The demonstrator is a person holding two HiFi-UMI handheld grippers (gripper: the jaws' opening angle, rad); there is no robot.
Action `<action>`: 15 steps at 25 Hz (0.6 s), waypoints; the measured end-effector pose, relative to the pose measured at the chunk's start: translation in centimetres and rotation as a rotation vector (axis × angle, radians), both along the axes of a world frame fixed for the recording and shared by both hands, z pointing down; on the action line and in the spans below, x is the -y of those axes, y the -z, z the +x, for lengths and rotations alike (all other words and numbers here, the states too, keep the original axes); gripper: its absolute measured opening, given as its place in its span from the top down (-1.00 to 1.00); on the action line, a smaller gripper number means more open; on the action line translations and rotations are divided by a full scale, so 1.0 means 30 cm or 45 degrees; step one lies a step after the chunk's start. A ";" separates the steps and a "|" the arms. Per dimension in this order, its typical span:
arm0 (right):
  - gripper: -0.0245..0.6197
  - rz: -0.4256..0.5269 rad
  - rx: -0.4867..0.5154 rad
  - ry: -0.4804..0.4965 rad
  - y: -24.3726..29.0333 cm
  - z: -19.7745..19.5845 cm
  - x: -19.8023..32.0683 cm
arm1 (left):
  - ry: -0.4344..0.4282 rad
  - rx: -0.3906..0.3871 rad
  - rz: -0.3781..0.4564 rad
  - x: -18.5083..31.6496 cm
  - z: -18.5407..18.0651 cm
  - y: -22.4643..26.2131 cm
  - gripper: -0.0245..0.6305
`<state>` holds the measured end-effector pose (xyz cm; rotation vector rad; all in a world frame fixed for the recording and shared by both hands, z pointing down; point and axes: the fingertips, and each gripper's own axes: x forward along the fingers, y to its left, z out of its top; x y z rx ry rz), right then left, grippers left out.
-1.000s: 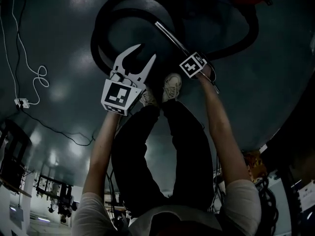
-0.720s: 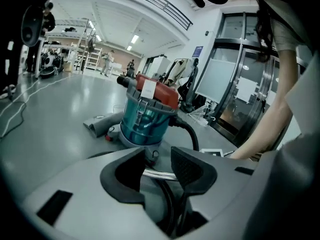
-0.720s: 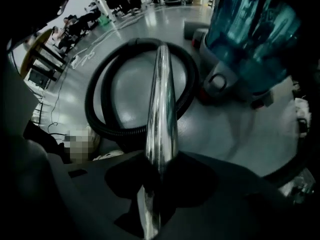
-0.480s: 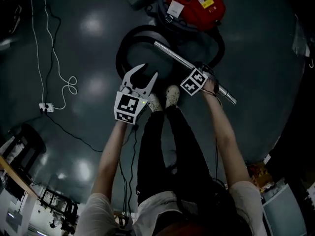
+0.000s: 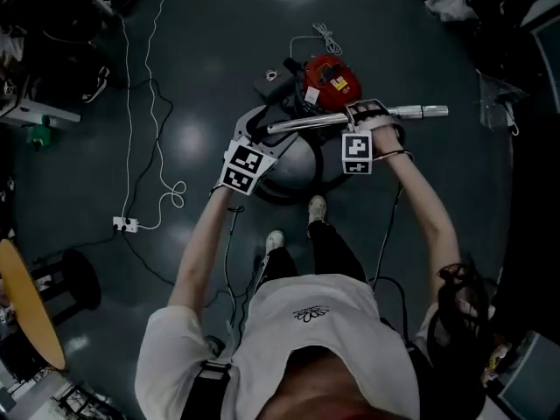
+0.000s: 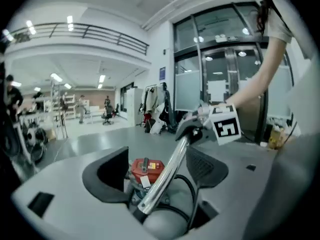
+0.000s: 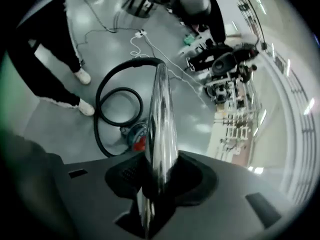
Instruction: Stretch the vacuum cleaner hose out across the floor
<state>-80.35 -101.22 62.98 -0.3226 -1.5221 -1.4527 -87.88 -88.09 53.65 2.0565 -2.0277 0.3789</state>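
Head view: right gripper (image 5: 374, 112) is pinching the metal wand (image 5: 315, 122) at centre frame; left gripper (image 5: 256, 132), jaws spread and just opening, is straddling it.

Left arm (image 5: 203, 243), right arm (image 5: 429, 208) out front. My left gripper (image 6: 159, 156): jaws just opened, loose round tube (image 5: 332, 121). Right gripper (image 7: 161, 171) clamped on tube.
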 end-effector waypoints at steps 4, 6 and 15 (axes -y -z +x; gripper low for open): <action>0.42 0.212 0.075 0.321 0.458 -0.017 -0.288 | -0.181 0.125 0.028 -0.173 0.135 0.227 -0.11; 0.42 0.281 0.110 0.440 0.629 -0.002 -0.420 | -0.246 0.175 0.034 -0.256 0.196 0.296 -0.11; 0.42 0.495 0.268 0.910 0.972 0.127 -0.953 | -0.611 0.314 -0.019 -0.595 0.461 0.451 -0.11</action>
